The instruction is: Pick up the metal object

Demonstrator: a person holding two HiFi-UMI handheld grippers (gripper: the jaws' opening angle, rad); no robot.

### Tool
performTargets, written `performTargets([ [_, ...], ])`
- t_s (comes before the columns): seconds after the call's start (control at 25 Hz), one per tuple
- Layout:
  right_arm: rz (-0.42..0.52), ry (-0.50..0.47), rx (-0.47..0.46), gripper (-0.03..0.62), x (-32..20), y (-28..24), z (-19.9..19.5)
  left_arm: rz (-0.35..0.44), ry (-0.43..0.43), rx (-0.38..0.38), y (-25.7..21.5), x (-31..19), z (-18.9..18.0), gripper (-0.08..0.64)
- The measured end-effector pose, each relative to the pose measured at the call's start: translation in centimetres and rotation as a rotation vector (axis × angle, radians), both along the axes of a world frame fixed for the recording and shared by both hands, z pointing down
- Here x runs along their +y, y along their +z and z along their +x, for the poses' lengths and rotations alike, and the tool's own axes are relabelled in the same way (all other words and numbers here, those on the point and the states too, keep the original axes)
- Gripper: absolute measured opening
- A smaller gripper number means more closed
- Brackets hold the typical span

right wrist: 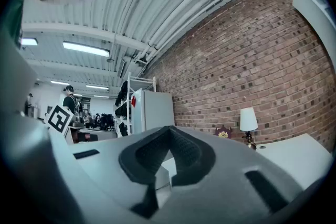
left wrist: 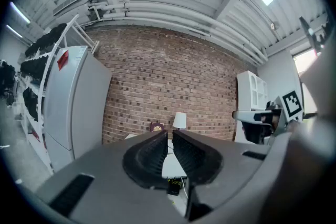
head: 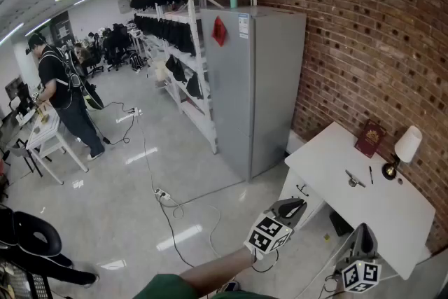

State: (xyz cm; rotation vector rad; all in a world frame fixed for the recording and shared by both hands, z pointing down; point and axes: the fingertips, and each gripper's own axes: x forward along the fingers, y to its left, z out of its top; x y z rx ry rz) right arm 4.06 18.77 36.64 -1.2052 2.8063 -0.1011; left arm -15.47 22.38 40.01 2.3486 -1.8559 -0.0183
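The metal object [head: 354, 180] is a small silver piece that lies flat near the middle of the white table [head: 329, 157] by the brick wall. Both grippers hover over the floor, short of the table's near edge and apart from the object. My left gripper [head: 294, 205] points at the table; its jaws [left wrist: 170, 134] stand a narrow slit apart with nothing between them. My right gripper [head: 362, 238] hangs lower right, and its fingertips [right wrist: 169, 128] meet on nothing. Neither gripper view shows the metal object.
On the table there are also a black pen [head: 370, 174], a dark red book [head: 369, 137] and a small white lamp [head: 404, 148]. A tall grey cabinet [head: 255, 87] stands left of the table. A cable [head: 164, 196] trails over the floor; a person [head: 59, 91] stands far left.
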Motion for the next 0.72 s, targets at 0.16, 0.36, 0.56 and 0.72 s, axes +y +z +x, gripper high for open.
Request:
performTargets([
  [0.16,0.003,0.007,-0.002,0.002,0.7,0.2,3.3,0.004,0.011,-0.009,0.2,0.6,3.6,0.029],
  [0.36,0.014,-0.061,-0.053,0.003,0.1,-0.5,2.8,0.040,-0.035,-0.045,-0.9,1.1,3.6,0.029],
  [0.56,-0.001,-0.026,-0.046,0.003,-1.1,-0.1,7.8,0.003,-0.027,-0.057,-0.8,-0.4,8.2,0.029],
  [0.72,-0.035,-0.010,-0.051,0.003,-2.8,2.1,11.2,-0.011,-0.030,-0.067,0.5,-1.9,11.0,0.029],
])
